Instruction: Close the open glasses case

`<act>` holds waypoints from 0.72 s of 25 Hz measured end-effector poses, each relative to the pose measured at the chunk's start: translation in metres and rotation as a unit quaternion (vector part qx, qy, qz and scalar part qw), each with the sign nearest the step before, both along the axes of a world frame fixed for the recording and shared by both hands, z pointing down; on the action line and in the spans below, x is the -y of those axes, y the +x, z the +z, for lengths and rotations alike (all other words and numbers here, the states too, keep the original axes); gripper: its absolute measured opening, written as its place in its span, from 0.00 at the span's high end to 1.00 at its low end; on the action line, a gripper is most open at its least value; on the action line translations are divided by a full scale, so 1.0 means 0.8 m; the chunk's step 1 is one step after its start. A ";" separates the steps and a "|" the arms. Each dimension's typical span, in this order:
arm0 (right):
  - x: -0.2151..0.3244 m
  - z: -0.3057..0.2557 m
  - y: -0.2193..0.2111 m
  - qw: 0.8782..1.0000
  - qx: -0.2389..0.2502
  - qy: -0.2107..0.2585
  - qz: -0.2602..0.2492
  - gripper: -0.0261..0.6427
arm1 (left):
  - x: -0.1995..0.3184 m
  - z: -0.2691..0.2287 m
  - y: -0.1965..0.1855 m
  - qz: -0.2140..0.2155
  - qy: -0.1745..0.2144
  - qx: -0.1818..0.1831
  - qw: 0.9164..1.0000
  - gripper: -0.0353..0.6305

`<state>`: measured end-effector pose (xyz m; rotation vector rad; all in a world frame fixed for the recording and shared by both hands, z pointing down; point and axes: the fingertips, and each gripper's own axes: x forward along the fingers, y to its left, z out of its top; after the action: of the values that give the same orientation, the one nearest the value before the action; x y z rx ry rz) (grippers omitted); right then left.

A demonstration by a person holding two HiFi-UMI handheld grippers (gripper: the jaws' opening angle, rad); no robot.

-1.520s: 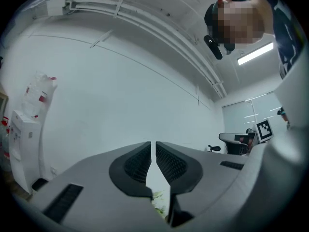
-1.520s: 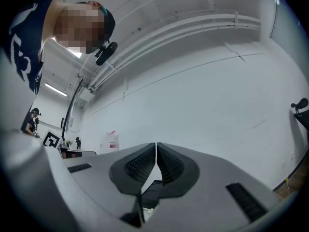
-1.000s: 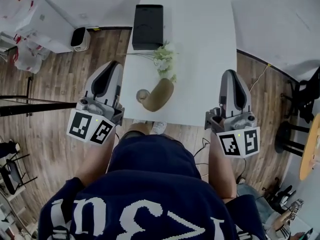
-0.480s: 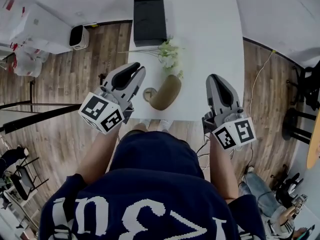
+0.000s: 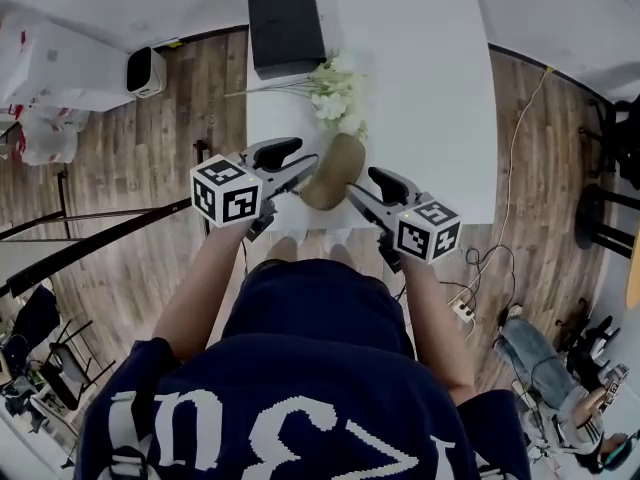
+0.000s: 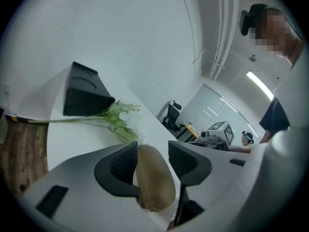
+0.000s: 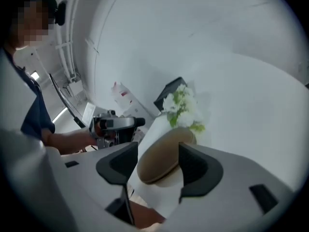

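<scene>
Head view, nearest: both grippers have dropped from a raised hold to the near edge of the worktop (image 5: 430, 88) and now angle inward toward each other.
Left gripper (image 5: 298, 160): fingers have just been opening; they stand spread with nothing gripped, tips just beside the case's left flank.
Right gripper (image 5: 365, 183): fingers have likewise just opened wide and are empty, tips near the case's right side.
Glasses case (image 5: 335, 168): tan, lying at the worktop's near edge between the two grippers; whether its lid is down yet I cannot tell.
Meaning: the approach looks finished; pressing the lid shut seems next.
Beyond: white flowers (image 5: 335, 98), then black box (image 5: 285, 23), both unmoved.
</scene>
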<state>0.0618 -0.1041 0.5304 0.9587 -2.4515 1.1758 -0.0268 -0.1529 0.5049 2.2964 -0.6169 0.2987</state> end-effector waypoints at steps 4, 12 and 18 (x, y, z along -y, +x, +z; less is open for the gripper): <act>-0.014 0.041 -0.009 0.996 0.033 -0.073 0.041 0.56 | -0.012 0.039 0.013 0.033 -0.063 -0.008 0.997 0.63; -0.010 0.068 -0.014 0.956 0.178 -0.191 0.133 0.53 | -0.018 0.068 0.023 0.032 -0.149 -0.066 0.986 0.62; 0.003 0.069 -0.036 0.956 0.186 -0.185 0.134 0.53 | -0.037 0.088 0.027 0.041 -0.182 -0.072 0.980 0.62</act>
<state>0.0333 -0.1067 0.5857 1.0497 -2.2720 1.9866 -0.0049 -0.1231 0.5753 1.9727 -0.3592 0.2568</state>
